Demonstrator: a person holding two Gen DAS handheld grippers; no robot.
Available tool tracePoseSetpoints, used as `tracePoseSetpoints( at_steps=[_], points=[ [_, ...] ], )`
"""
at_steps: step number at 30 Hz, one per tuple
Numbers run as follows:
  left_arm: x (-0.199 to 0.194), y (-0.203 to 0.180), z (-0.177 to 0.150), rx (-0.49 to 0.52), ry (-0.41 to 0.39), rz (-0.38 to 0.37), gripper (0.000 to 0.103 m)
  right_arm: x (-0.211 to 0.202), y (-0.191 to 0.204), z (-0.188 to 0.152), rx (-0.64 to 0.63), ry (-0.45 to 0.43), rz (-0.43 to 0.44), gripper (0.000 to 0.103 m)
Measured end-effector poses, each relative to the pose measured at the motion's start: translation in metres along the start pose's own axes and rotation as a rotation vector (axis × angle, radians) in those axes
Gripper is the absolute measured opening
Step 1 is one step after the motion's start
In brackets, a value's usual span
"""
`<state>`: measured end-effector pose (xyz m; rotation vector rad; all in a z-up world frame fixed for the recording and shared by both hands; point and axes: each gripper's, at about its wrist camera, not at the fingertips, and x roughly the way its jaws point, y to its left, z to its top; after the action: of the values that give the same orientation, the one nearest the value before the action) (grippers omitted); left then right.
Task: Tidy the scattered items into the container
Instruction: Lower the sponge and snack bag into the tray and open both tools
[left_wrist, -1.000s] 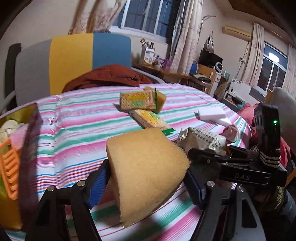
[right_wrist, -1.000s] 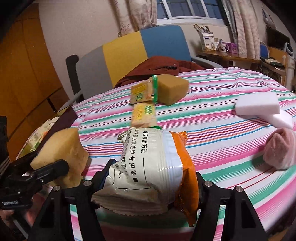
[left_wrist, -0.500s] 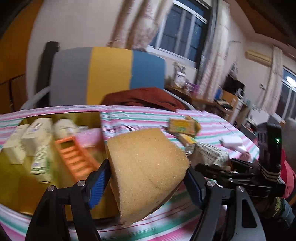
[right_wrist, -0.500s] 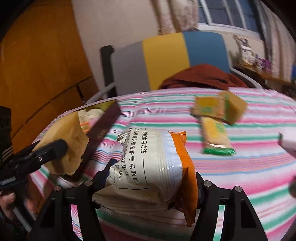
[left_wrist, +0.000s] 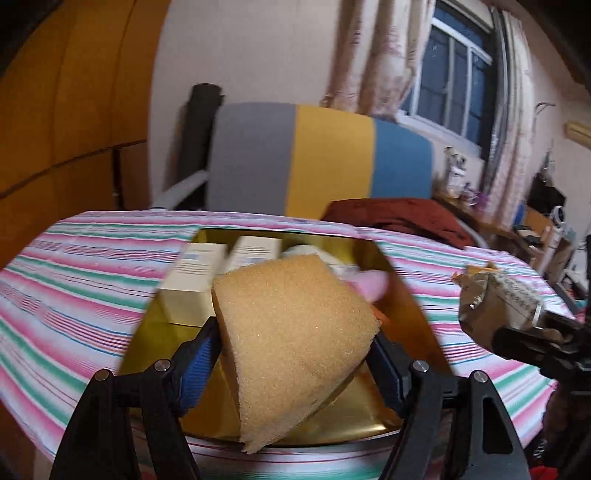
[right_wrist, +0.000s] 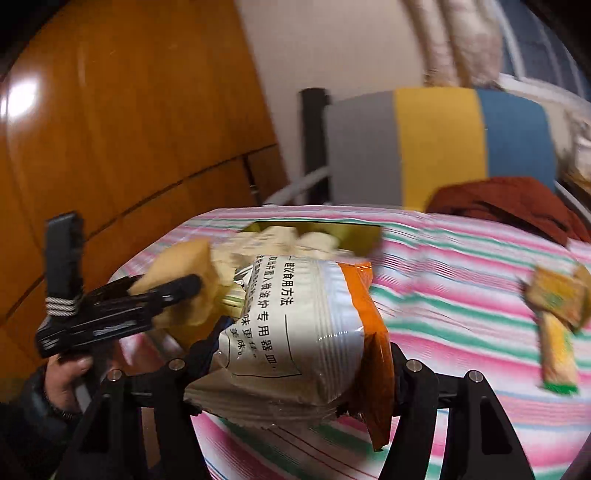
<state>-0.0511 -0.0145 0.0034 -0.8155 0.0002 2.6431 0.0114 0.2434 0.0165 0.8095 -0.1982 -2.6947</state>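
While left tool (left_wrist: 295, 343) grips sponge (left_wrist: 291, 332), right tool (right_wrist: 295, 354) grips packet (right_wrist: 295, 332); boxes (left_wrist: 195, 273) fill container (left_wrist: 402, 295).

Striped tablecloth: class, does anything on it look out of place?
Yes. Two yellow biscuit packets lie loose on the striped tablecloth, overlapping askew, outside the gold container that already holds boxes.

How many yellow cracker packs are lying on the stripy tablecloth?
2, both at the right edge of the right wrist view: one squarish yellow cracker pack and one long yellow cracker pack just below it. Others may be out of view.
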Motion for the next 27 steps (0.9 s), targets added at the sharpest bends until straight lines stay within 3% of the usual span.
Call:
tracePoseSetpoints(
  at_steps=[6, 14, 19, 24, 26, 27],
  points=[
    [0.017, 0.033, -0.003, -0.005, 0.028, 0.086, 0.077, 0.051, 0.042, 0.007, -0.093, 0.038, 0.036, 0.068],
    [0.036, 0.045, -0.013, -0.032, 0.092, 0.097, 0.082, 0.103, 0.053, -0.01, -0.076, 0.155, 0.044, 0.07],
    [0.036, 0.048, -0.021, -0.04, 0.102, 0.108, 0.083, 0.102, 0.046, -0.012, -0.044, 0.144, 0.071, 0.078],
    [0.032, 0.051, -0.025, -0.037, 0.104, 0.102, 0.083, 0.082, 0.037, -0.009, -0.009, 0.097, 0.056, 0.08],
    [0.028, 0.051, -0.025, -0.039, 0.092, 0.09, 0.084, 0.07, 0.036, -0.009, -0.011, 0.077, 0.062, 0.074],
    [0.029, 0.05, -0.025, -0.036, 0.1, 0.082, 0.084, 0.065, 0.038, -0.008, -0.014, 0.071, 0.067, 0.061]
  ],
)
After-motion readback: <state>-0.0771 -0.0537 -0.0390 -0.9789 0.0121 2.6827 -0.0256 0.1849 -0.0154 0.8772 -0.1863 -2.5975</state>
